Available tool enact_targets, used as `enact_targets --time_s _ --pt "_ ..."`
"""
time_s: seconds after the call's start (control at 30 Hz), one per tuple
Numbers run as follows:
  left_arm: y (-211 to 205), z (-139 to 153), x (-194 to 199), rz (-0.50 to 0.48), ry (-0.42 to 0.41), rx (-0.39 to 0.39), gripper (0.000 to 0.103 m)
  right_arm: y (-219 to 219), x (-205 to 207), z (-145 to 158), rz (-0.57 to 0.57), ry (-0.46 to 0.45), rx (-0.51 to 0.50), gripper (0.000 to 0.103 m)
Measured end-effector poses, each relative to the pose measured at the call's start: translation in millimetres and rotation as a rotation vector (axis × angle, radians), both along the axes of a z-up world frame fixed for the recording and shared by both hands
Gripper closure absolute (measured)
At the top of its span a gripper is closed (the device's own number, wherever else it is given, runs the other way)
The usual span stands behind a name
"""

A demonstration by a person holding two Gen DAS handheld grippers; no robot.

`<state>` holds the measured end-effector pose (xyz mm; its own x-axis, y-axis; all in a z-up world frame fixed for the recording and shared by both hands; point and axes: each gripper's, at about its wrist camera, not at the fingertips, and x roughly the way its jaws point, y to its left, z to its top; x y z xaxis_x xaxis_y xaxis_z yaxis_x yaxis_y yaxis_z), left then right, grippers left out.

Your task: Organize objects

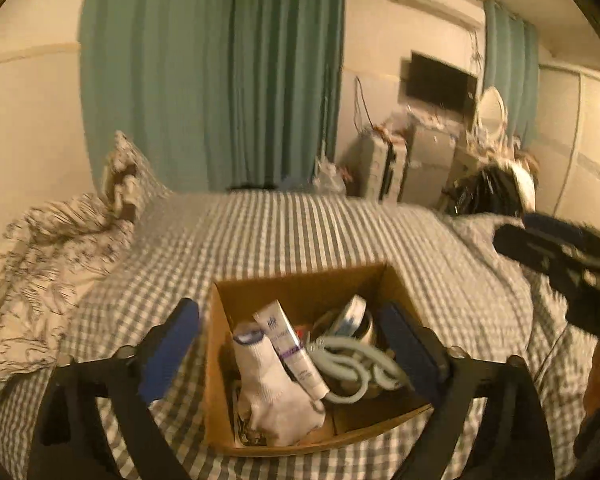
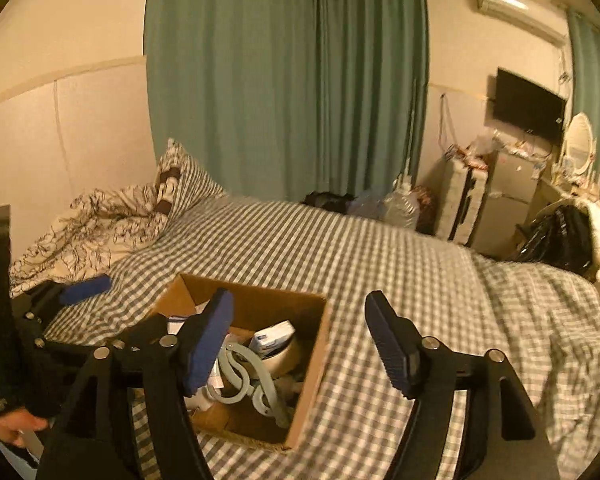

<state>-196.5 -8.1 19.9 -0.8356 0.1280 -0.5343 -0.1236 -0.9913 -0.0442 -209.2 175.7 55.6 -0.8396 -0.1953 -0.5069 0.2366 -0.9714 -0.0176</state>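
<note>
**Both grippers hover empty over the box**

The bed (image 1: 300,232) fills mid-frame; the cardboard box (image 1: 220,360) sits lower centre, gathering a sock (image 1: 272,392), tube (image 1: 290,344) and, seemingly, a pale cable (image 1: 352,360). Left gripper (image 1: 296,348) and right gripper (image 2: 300,344) straddle it, jaws released, holding nothing.

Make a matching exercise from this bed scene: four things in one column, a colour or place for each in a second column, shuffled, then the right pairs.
Things
1. sock
2. cardboard box
3. curtain
4. tube

Colour or place
a. hangs behind the bed, teal green
b. white with a purple band, leaning against the sock
c. brown, open, sits on the checked bedcover
d. white, standing up at the box's near left

Pairs: 1-d, 2-c, 3-a, 4-b
</note>
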Motion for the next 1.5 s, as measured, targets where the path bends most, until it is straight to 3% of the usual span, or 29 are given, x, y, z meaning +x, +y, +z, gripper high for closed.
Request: enact_targets --time_s 0.13,0.3,0.57,0.8,1.03,1.17,1.5 --pt "-3 41 27 0.011 0.079 0.004 0.0 11 32 31 -0.024 0.058 -0.012 0.03" --pt "-2 74 59 0.021 0.146 -0.004 0.0 18 75 61 -0.063 0.136 -0.012 0.013" --pt "1 93 99 0.021 0.221 -0.026 0.0 26 124 79 -0.136 0.218 -0.022 0.0" --pt "5 73 133 0.034 0.287 -0.02 0.0 28 147 62 -0.15 0.261 -0.022 0.0" --pt "1 23 153 0.062 0.229 0.013 0.0 30 156 4 -0.174 0.245 -0.042 0.0" --pt "-2 9 155 0.1 0.201 0.001 0.0 27 160 -22 -0.174 0.223 -0.002 0.0" --pt "2 2 157 0.088 0.172 -0.023 0.0 30 153 -29 -0.177 0.193 -0.016 0.0"
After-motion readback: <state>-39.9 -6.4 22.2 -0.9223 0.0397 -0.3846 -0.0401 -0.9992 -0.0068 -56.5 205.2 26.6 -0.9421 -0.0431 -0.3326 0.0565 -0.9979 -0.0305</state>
